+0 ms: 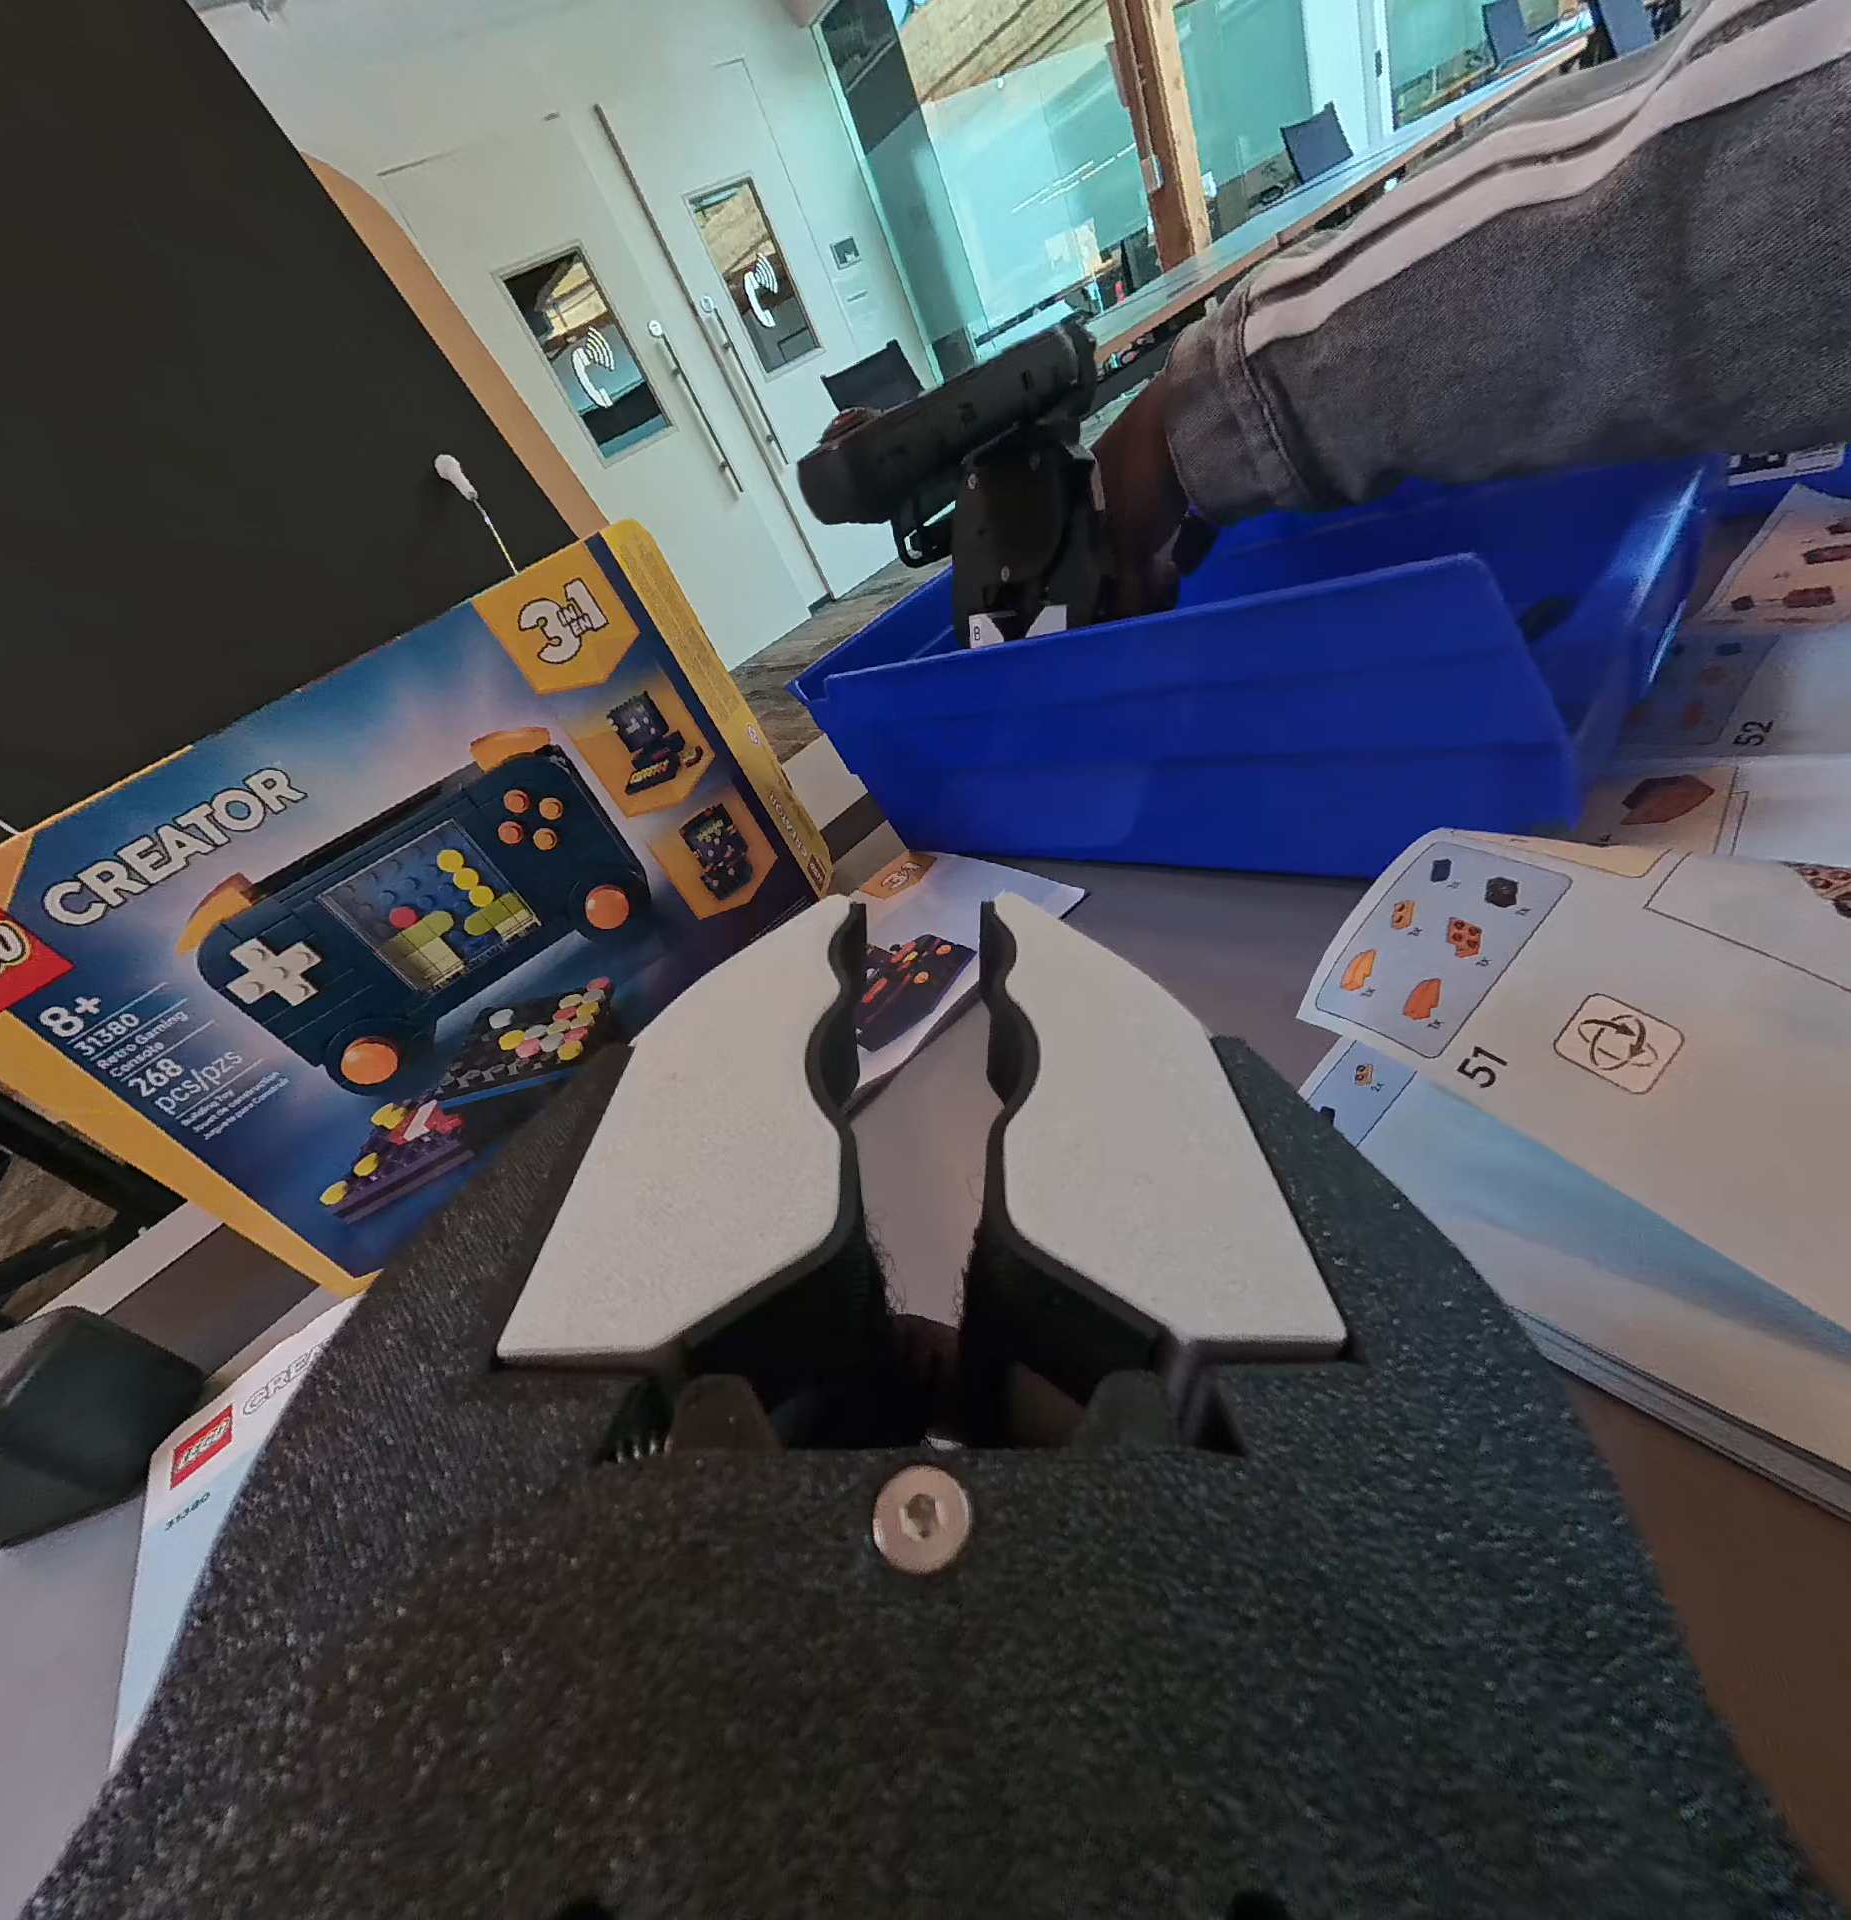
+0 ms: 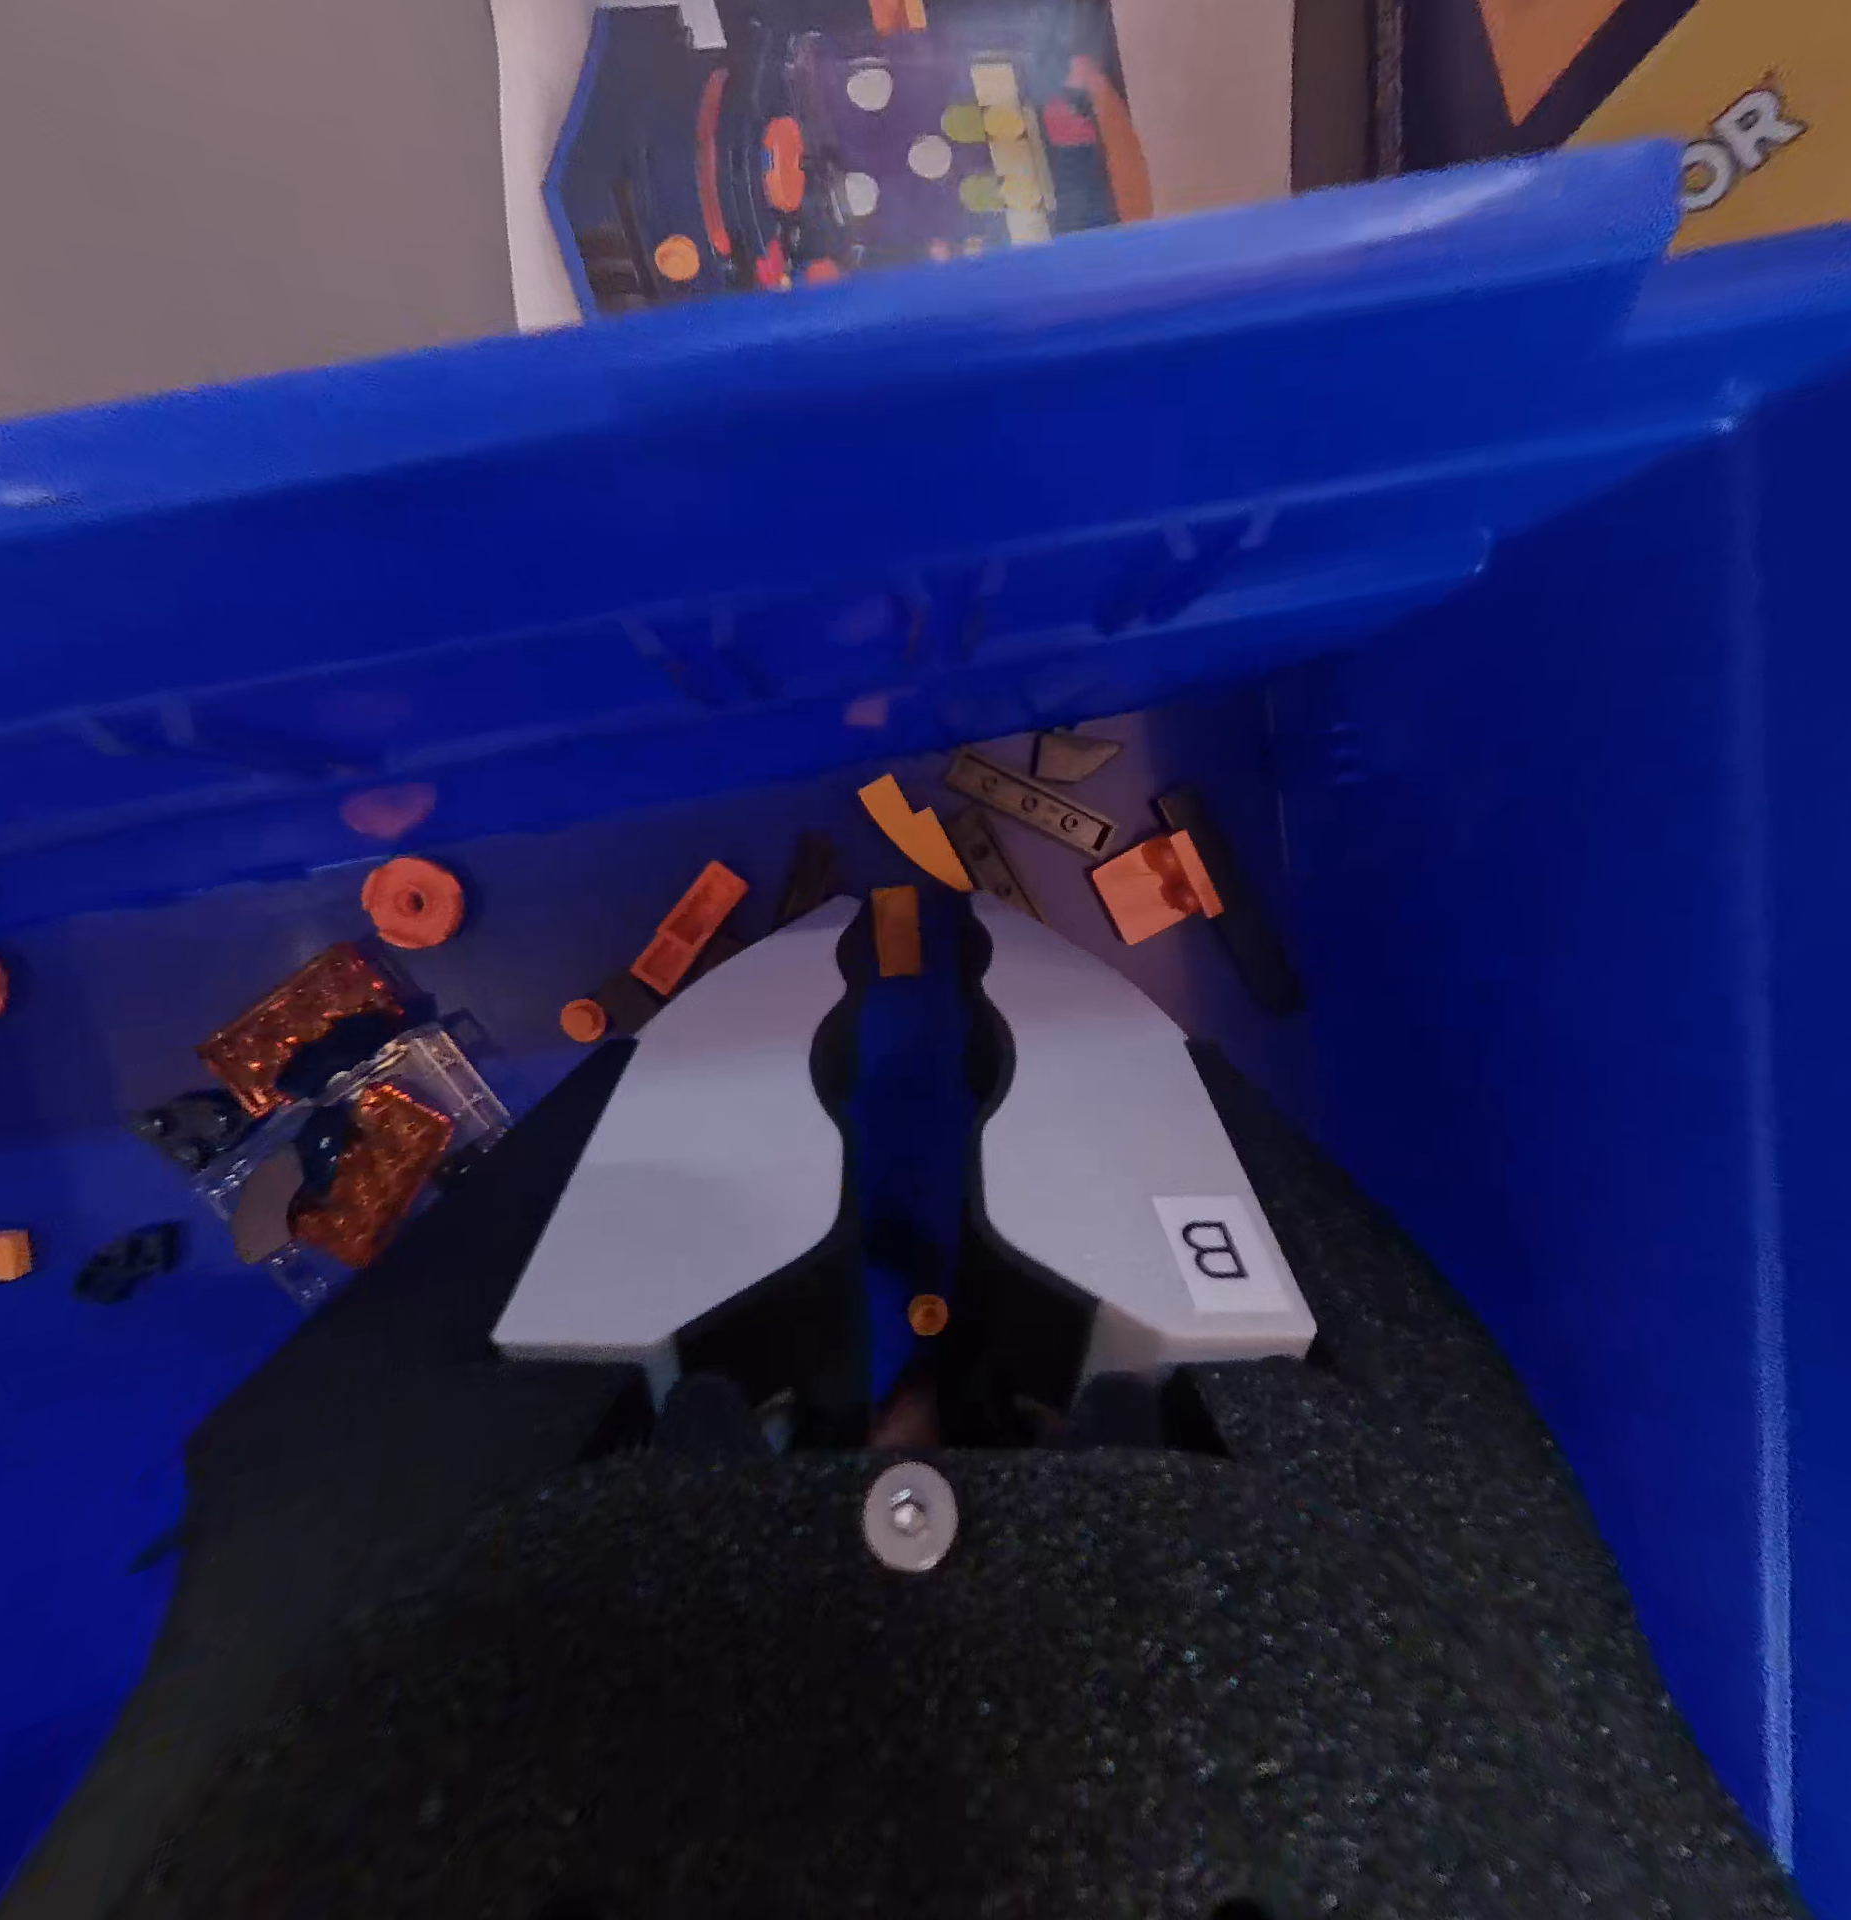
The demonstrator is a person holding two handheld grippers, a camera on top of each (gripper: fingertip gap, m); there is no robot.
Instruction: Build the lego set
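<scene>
right gripper (image 2: 916,914) is down in the blue bin (image 2: 900,468), jaws narrowly apart, a small orange tile (image 2: 893,930) standing between the tips by the left pad; whether the pads press it cannot be told. left gripper (image 1: 921,925) hangs over the table with a narrow gap and nothing in it, facing a leaflet (image 1: 962,935). progress cannot be judged. loose pieces are hard glossy plastic: flat orange plates, a round orange stud piece (image 2: 414,902), dark strips, glittery clear-orange blocks (image 2: 308,1013). printed box (image 1: 381,883) stands left; open booklet (image 1: 1627,1039) lies right.

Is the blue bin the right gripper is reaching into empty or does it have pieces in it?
Not empty. The blue bin holds loose toy bricks, orange and dark.
</scene>
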